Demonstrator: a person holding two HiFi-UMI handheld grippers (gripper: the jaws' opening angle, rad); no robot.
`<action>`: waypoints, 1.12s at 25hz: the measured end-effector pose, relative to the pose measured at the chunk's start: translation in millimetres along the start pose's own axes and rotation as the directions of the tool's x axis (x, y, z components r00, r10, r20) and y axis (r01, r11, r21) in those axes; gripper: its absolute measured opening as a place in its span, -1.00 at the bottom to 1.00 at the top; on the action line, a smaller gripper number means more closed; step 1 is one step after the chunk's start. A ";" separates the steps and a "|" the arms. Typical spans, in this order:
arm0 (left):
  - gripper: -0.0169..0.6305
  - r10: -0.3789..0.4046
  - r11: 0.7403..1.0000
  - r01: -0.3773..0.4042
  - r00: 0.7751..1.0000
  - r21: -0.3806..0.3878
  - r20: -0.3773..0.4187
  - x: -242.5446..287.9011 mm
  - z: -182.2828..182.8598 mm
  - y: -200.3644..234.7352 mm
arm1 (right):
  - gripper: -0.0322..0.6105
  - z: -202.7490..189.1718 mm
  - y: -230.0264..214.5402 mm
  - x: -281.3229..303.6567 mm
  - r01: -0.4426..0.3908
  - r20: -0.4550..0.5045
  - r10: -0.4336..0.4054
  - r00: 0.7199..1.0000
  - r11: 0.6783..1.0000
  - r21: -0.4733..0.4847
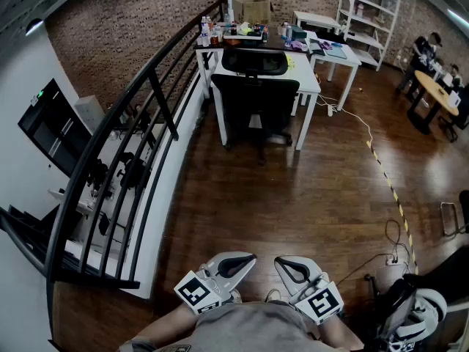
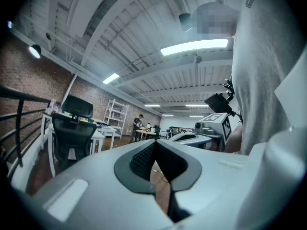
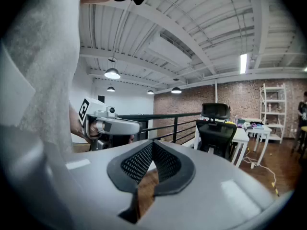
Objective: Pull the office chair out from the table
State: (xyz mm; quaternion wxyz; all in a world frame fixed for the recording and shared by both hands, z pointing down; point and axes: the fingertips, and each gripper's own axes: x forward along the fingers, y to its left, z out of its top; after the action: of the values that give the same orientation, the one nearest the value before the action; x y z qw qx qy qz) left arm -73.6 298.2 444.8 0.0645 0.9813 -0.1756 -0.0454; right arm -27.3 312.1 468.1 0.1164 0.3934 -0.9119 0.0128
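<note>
In the head view, we hold both grippers low, close to our body. The left gripper [image 1: 233,264] and the right gripper [image 1: 293,268] both have their jaws shut with nothing in them. The chair [image 1: 255,101] is far ahead of both grippers. It is tucked under the white table [image 1: 306,79], with its back toward us. A black rail [image 1: 157,86] runs ahead on the left gripper's left side.

In the left gripper view, the jaws are pressed together and hold nothing. The chair [image 2: 72,138] is far ahead and to the left of the jaws. The right gripper [image 2: 192,138] is near on the right.

In the right gripper view, the jaws are closed too, and empty. The chair [image 3: 218,138] is far ahead and to the right of the jaws. The left gripper [image 3: 115,126] is near on the left.

We think the chair is big and a bit heavy, but it should roll easily on the smooth floor. The back looks like soft mesh, so we would not pinch there. The hard top edge of the back looks like the best place to grab. The jaws must open first. We should pull slowly and straight, or the chair may spin or bump a table leg.
</note>
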 end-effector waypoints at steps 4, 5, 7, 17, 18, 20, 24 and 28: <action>-0.94 -0.001 0.999 0.000 1.000 0.035 0.015 -10.0 12.8 13.9 | -0.88 15.7 4.6 13.4 0.019 0.020 -0.018 1.000 1.000 -0.017; -0.94 -0.005 0.999 0.005 1.000 0.037 0.012 -12.2 13.6 16.9 | -0.88 16.3 5.5 17.1 0.022 0.016 -0.022 1.000 1.000 -0.016; -0.94 -0.016 0.999 0.016 1.000 0.030 0.008 -17.1 13.8 22.2 | -0.88 15.3 7.1 24.5 0.032 0.008 -0.032 0.999 0.999 -0.014; -0.94 -0.020 1.000 0.020 1.000 0.006 0.009 -21.2 17.6 55.1 | -0.88 23.3 -14.9 48.1 0.080 0.016 -0.080 0.997 0.997 -0.008; -0.94 -0.020 1.000 0.020 1.000 0.010 0.011 -17.4 18.7 62.0 | -0.88 24.7 -22.3 52.6 0.082 0.018 -0.081 0.997 0.997 -0.012; -0.94 -0.017 1.000 0.017 1.000 0.015 0.011 -7.4 20.8 78.7 | -0.88 26.8 -40.8 63.6 0.082 0.023 -0.081 0.996 0.996 -0.023; -0.94 -0.002 1.000 0.002 1.000 0.021 0.006 23.1 20.8 115.7 | -0.88 26.9 -86.4 84.9 0.074 0.036 -0.073 0.997 0.997 -0.031; -0.94 0.013 1.000 -0.013 1.000 0.025 -0.004 59.1 26.3 150.4 | -0.88 31.1 -133.1 103.2 0.064 0.052 -0.063 0.997 0.998 -0.020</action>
State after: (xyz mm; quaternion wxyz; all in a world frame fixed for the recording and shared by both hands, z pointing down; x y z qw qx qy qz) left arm -72.3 134.7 436.3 0.0530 0.9810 -0.1823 -0.0405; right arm -6.1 142.9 451.8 0.0976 0.4210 -0.9017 -0.0105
